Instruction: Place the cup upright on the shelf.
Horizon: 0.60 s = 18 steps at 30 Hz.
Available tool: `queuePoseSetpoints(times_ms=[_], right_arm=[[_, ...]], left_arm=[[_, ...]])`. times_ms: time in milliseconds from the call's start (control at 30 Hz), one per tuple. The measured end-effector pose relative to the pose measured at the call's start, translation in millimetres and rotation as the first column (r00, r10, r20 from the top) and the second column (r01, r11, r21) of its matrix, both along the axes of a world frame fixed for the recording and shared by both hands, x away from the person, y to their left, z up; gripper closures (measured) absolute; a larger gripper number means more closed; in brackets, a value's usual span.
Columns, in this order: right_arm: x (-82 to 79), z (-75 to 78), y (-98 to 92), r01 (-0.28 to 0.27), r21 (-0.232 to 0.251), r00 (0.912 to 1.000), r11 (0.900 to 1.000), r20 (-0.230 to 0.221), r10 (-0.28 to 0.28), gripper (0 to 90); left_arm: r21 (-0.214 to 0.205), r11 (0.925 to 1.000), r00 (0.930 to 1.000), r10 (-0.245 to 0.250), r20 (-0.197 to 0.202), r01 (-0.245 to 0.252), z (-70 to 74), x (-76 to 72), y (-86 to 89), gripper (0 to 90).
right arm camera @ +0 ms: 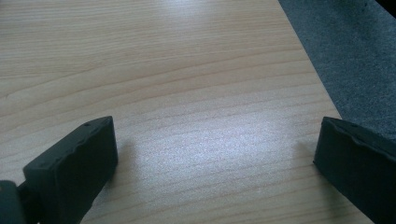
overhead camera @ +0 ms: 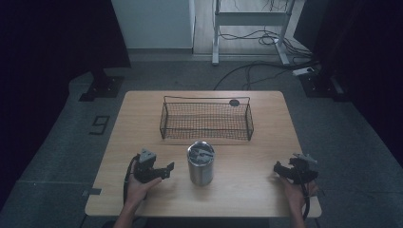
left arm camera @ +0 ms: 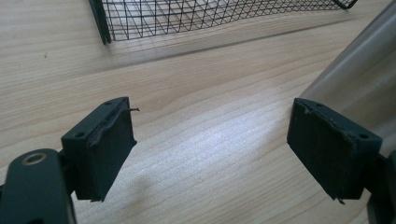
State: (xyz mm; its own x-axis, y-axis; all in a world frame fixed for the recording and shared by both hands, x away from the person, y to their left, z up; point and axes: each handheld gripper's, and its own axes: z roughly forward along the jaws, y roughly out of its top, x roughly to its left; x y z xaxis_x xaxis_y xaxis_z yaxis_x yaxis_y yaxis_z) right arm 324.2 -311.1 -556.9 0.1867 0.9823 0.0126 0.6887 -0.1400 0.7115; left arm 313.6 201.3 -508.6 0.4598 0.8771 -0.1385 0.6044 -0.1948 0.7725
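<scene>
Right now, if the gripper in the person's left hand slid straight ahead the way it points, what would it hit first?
Probably the shiny round metal cup. In the high view the left gripper aims at it from close by, jaws apart. Its own view puts the cup at the right jaw's side, so it might only graze it; depth is unclear.

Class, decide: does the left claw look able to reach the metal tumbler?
Probably yes: the left claw sits open just beside the metal tumbler, with only bare table between them.
</scene>
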Motion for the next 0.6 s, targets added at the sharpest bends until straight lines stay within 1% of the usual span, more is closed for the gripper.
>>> queuePoseSetpoints(times_ms=[133,267,300,367,500,600], right_arm=[[0.1,0.0,-0.2,-0.003,0.0,1.0,1.0,0.001,0.003,0.0],[-0.8,0.0,0.6,-0.003,0.001,1.0,1.0,0.002,0.003,0.0],[-0.9,0.0,0.6,-0.004,0.001,1.0,1.0,0.001,0.004,0.0],[-1.6,0.1,-0.5,-0.018,0.0,0.9998,0.9998,0.0,0.018,0.0],[-1.7,0.1,-0.9,-0.024,0.0,0.9997,0.9997,0.0,0.024,0.0],[-1.9,0.1,-1.2,-0.026,-0.002,0.9997,0.9996,0.0,0.026,0.0]], left_arm=[[0.0,1.0,1.0,-0.001,0.002,0.001,0.0,0.3,0.8,15.0],[-0.012,0.9999,1.0,-0.001,-0.01,0.001,-0.7,2.4,4.0,15.0],[-0.015,0.9999,0.9999,0.006,-0.014,-0.007,-1.0,3.2,5.1,15.0],[-0.006,0.9998,0.9996,0.018,-0.021,-0.018,-2.3,4.3,6.1,15.0],[0.003,0.9997,0.9994,0.025,-0.025,-0.025,-4.2,4.5,4.6,15.1],[0.018,0.9994,0.9994,0.03,-0.019,-0.03,-4.5,2.3,2.0,15.0]])
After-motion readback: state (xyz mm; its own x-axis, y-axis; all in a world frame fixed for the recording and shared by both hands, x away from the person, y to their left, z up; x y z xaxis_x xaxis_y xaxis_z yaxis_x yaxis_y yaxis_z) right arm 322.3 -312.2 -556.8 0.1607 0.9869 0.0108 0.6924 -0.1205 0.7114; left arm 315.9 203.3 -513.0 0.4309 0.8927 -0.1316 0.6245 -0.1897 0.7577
